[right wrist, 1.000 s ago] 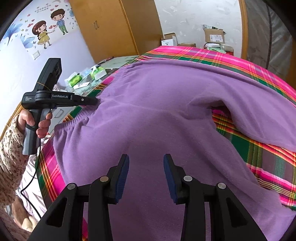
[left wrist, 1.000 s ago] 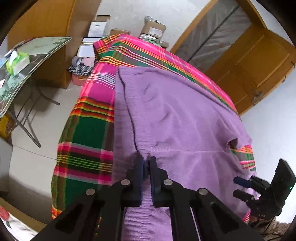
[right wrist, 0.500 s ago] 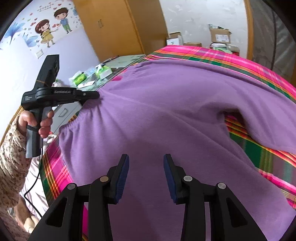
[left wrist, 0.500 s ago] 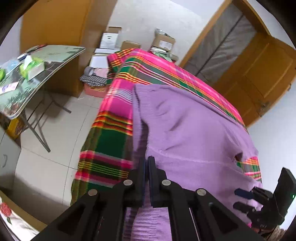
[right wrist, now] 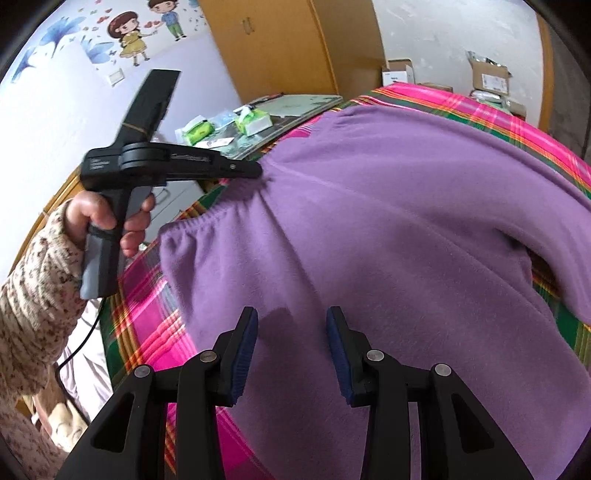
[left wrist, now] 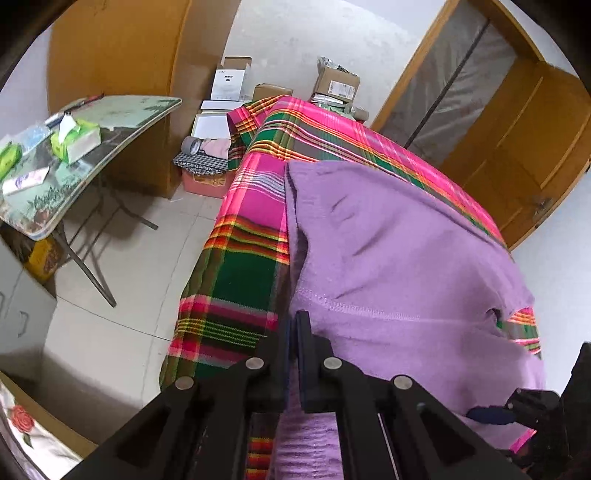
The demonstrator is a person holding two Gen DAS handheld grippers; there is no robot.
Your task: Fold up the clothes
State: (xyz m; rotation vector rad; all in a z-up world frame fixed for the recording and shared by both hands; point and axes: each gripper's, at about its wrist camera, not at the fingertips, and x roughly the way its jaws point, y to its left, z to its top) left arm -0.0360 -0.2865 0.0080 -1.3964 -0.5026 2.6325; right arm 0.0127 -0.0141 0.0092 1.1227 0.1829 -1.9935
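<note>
Left wrist view shows the left claw (left wrist: pixel 294 325) pinched shut on the near edge of the purple garment (left wrist: pixel 399 266), a strip of the fleece caught between its dark pads just below a stitched seam. From that grip the cloth spreads away to the far right across the bed (left wrist: pixel 236 280), whose plaid cover of pink, green and orange hangs down the left side toward the tiled floor (left wrist: pixel 122 266). At the lower right the tip of the right claw (left wrist: pixel 491 415) shows, low over the garment's near right edge. Left of the bed stands a folding counter (left wrist: pixel 110 147) carrying tissue packs (left wrist: pixel 75 140), and cardboard boxes (left wrist: pixel 336 83) sit at the far end beside a wooden door (left wrist: pixel 517 155). In the right wrist view the right claw (right wrist: pixel 291 325) is open, its blue-lined fingers (right wrist: pixel 246 343) spread apart just above the flat purple garment (right wrist: pixel 388 229) with nothing between them. Further off to the left, the left claw (right wrist: pixel 255 171) bites the gathered elastic edge of the cloth, which puckers at the grip; a hand (right wrist: pixel 110 218) in a speckled knit sleeve (right wrist: pixel 33 302) holds its handle. Beyond stands a wardrobe (right wrist: pixel 288 48), with cartoon stickers (right wrist: pixel 147 33) on the wall at the far left.
</note>
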